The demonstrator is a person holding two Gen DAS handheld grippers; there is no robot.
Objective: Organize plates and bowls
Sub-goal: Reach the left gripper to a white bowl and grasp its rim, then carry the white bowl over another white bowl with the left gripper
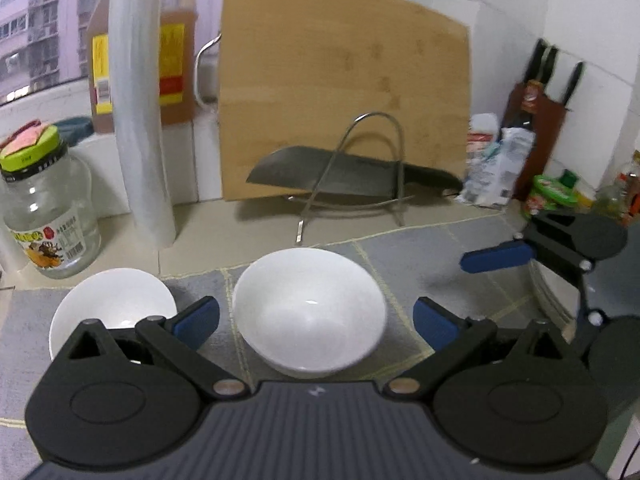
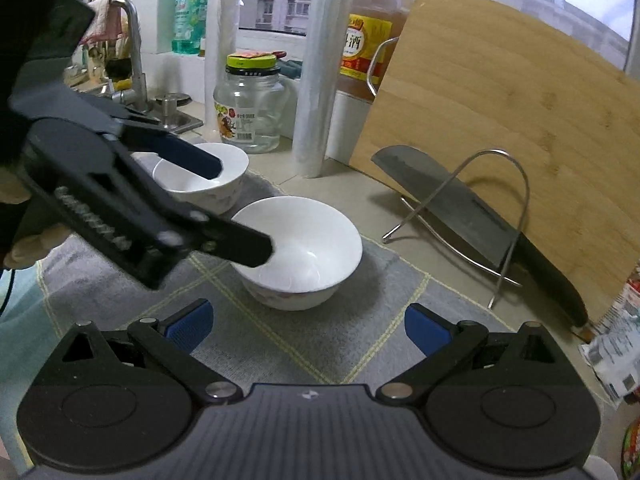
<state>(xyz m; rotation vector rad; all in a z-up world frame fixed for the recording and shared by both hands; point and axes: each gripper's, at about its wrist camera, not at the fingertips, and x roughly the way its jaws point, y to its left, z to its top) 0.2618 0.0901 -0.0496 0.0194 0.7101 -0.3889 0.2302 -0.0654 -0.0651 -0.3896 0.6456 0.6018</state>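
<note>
My left gripper [image 1: 316,320]: fingers apart, one on each side of the near bowl [image 1: 310,312]; I cannot tell if they touch it.
My right gripper [image 2: 307,326]: fingers apart, holding nothing, just near of that bowl.
Near bowl: upright on the grey mat [image 2: 320,344].
Second bowl [image 2: 202,176]: upright, to its far left.
Cutting board [image 1: 344,84]: leaning behind, knife [image 1: 348,176] on a wire rack.
</note>
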